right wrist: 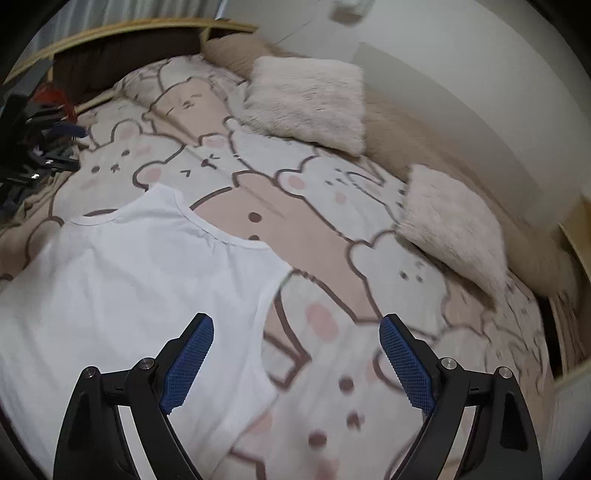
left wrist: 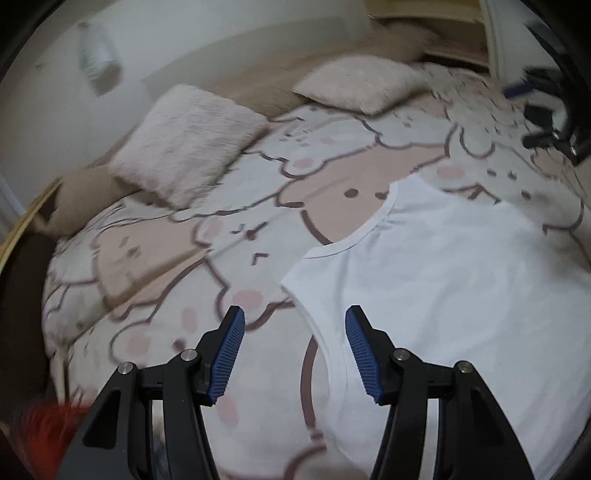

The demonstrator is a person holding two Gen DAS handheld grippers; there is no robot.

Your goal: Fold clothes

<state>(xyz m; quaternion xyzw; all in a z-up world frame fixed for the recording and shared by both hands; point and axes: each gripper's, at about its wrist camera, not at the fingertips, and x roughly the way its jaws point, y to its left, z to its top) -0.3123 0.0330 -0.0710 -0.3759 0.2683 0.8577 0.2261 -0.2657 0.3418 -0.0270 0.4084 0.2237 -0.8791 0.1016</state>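
A white sleeveless top [left wrist: 461, 277] lies spread flat on the bear-print blanket [left wrist: 184, 258], neckline toward the pillows. My left gripper [left wrist: 295, 317] hovers open over the top's left armhole edge, with nothing between its blue pads [left wrist: 231, 354]. In the right wrist view the same top [right wrist: 129, 277] fills the left half of the blanket [right wrist: 332, 240]. My right gripper [right wrist: 295, 325] stands wide open above the top's right armhole edge, holding nothing. Each gripper shows in the other's view: the right one [left wrist: 546, 122] at the far right, the left one [right wrist: 40, 147] at the far left.
Two fluffy cream pillows [right wrist: 306, 99] [right wrist: 454, 225] lie at the head of the bed, against a beige bolster [right wrist: 236, 51]. A wooden bed frame [right wrist: 110, 33] rims the mattress. Something red and blurred [left wrist: 44, 421] sits at the left bed edge.
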